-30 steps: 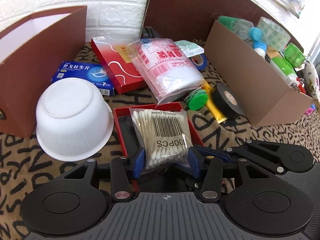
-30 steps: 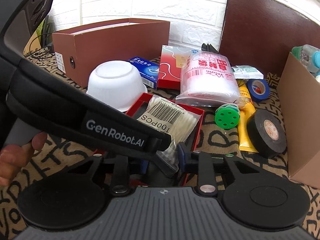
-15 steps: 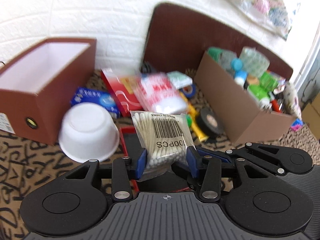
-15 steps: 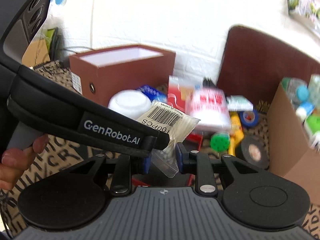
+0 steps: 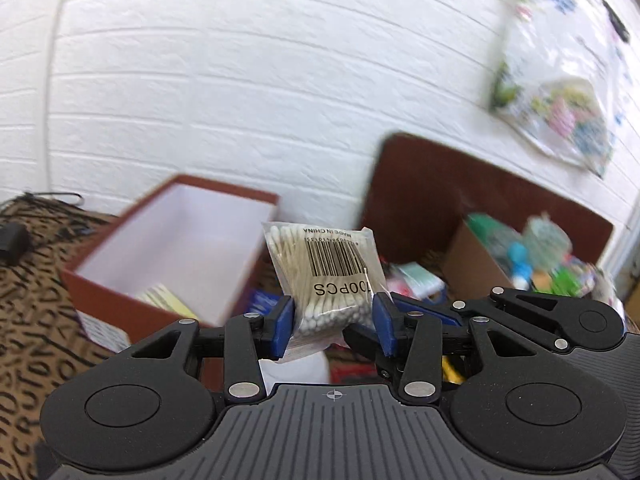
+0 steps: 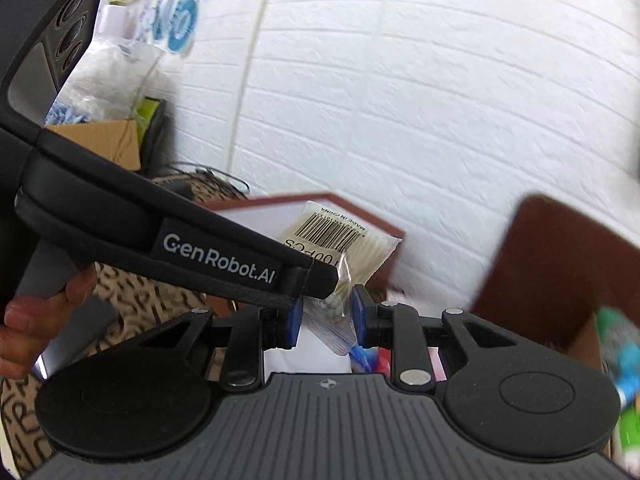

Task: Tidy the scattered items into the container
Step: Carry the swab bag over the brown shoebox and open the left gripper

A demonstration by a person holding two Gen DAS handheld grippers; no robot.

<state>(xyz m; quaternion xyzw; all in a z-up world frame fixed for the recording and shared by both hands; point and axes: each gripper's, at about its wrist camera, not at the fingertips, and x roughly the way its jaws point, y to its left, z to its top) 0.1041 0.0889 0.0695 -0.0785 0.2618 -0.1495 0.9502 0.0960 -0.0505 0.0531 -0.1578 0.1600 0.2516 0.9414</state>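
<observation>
A cloth with a brown and black letter pattern [image 5: 28, 292] covers the surface, and on it stand a red-brown open box [image 5: 120, 308] and a cardboard box [image 5: 472, 268].

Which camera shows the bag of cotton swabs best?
The left wrist camera: the bag of cotton swabs faces it whole, barcode plain. In the right wrist view the other gripper's black body covers part of the bag.

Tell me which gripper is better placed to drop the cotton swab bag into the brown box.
Left, probably. The left gripper clamps the cotton swab bag across its full body, with the open brown box just ahead to its left. The right gripper pinches only the bag's lower corner.
</observation>
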